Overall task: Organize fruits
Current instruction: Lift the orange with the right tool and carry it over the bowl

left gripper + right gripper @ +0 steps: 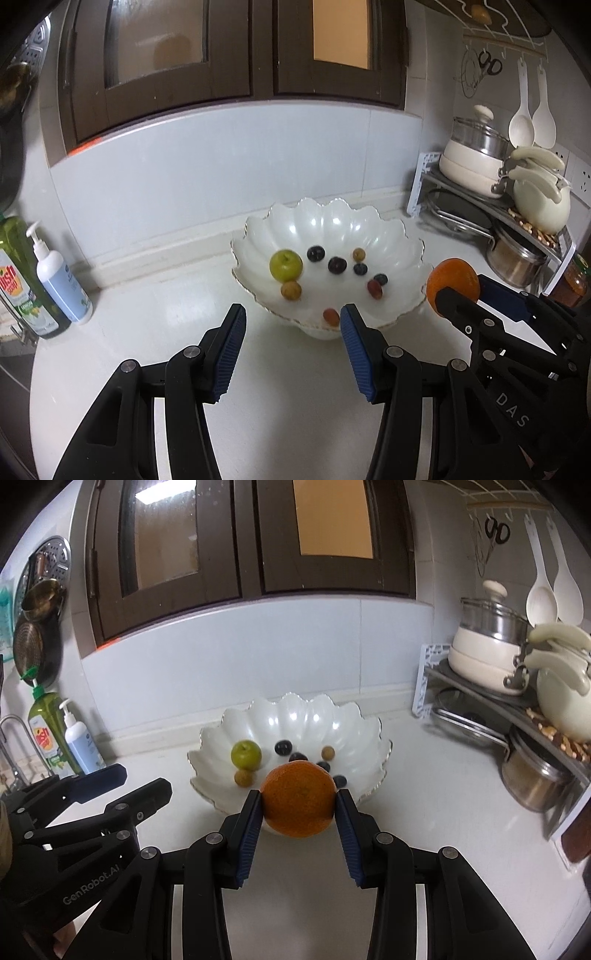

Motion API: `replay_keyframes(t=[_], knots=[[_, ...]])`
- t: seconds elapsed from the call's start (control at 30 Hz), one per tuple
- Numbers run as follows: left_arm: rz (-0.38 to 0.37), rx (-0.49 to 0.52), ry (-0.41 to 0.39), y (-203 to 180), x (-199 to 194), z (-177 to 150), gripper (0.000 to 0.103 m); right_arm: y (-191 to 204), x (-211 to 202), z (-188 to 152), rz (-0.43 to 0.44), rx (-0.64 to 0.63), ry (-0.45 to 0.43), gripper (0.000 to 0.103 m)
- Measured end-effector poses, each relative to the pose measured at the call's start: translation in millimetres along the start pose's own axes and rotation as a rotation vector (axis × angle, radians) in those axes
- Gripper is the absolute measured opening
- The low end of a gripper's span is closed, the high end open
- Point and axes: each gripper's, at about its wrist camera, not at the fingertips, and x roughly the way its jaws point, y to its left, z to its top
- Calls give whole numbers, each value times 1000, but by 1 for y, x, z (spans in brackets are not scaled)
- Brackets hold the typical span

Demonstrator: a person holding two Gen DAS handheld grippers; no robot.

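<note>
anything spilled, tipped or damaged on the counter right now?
Nothing stands out. The white scalloped bowl sits upright on the white countertop with the green round fruit and small grapes inside. The round orange is gripped squarely in the right gripper, off the counter.

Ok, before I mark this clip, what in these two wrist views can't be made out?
- Near part of the scalloped white bowl, right wrist view: hidden behind the round orange fruit in the right gripper.
- Small dark and reddish fruits, left wrist view: too small to tell their kind.
- Jar with orange contents, left wrist view: cut off by the picture's edge and the right gripper.
- Green dish-soap bottle, left wrist view: label cut off.
- Left gripper: open, holds nothing.
</note>
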Motion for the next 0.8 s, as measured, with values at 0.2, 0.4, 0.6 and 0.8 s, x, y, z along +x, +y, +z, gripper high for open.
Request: replay_keyframes(t=[0.2, 0.4, 0.6, 0.8], knots=[[19, 7, -18, 5, 5, 12, 55, 4, 10, 12, -2, -17, -13, 41], [47, 13, -18, 13, 20, 19, 55, 4, 33, 19, 2, -25, 8, 41], [55, 13, 7, 20, 42, 23, 55, 5, 63, 23, 16, -20, 49, 41], [75, 14, 32, 24, 62, 24, 55, 3, 100, 20, 28, -17, 116, 41]])
